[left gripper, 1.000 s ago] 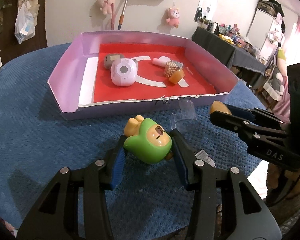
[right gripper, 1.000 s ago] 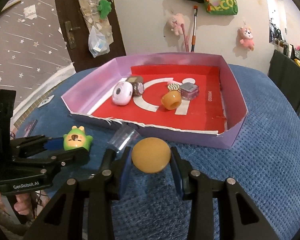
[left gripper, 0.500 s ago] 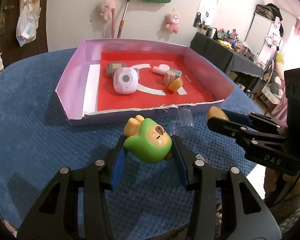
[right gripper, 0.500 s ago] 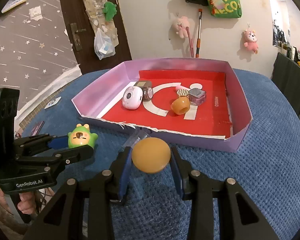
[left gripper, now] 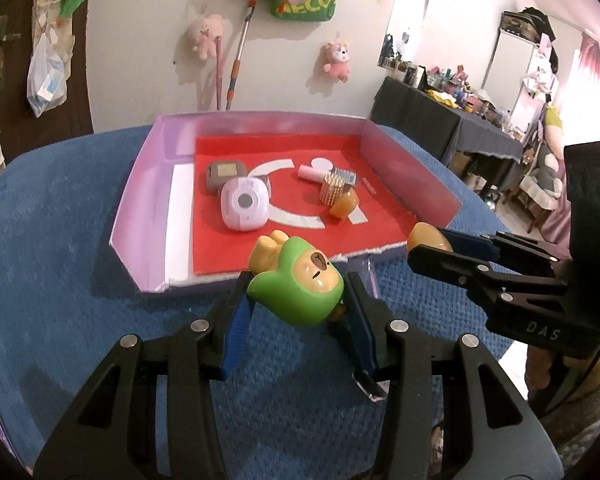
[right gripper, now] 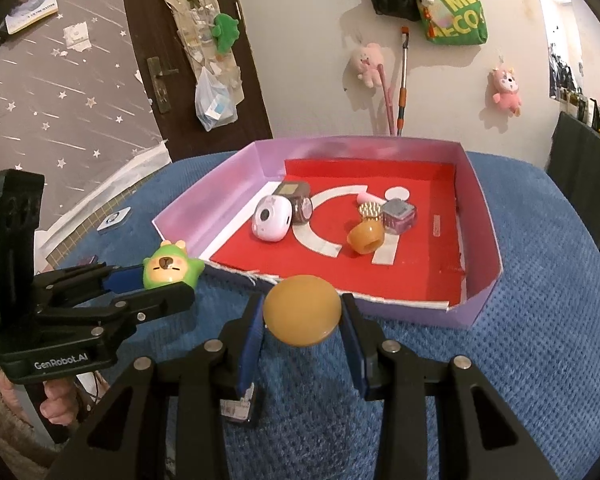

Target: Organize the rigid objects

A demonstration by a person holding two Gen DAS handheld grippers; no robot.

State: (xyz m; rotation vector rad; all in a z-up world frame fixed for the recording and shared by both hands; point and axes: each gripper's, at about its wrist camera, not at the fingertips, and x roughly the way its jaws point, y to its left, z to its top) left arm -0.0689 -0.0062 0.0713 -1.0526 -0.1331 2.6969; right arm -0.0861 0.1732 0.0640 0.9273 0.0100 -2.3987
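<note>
My left gripper (left gripper: 296,300) is shut on a green bear figure (left gripper: 296,284) and holds it above the blue cloth, just before the near wall of the purple tray (left gripper: 140,196). It also shows in the right wrist view (right gripper: 171,270). My right gripper (right gripper: 302,316) is shut on a round orange piece (right gripper: 302,310), held near the tray's front edge (right gripper: 476,308). In the tray lie a pink toy camera (left gripper: 244,204), a grey device (left gripper: 225,174), a gold cylinder (left gripper: 332,188) and an orange cup (left gripper: 344,204).
The tray has a red floor (right gripper: 420,256) and stands on a blue cloth (left gripper: 60,240). A small packet (right gripper: 240,404) lies on the cloth under my right gripper. A pale card (right gripper: 114,218) lies at the cloth's left. A wall with plush toys stands behind.
Both grippers have risen and moved toward the tray with their objects still held. The tray now sits lower and farther below in both views.
</note>
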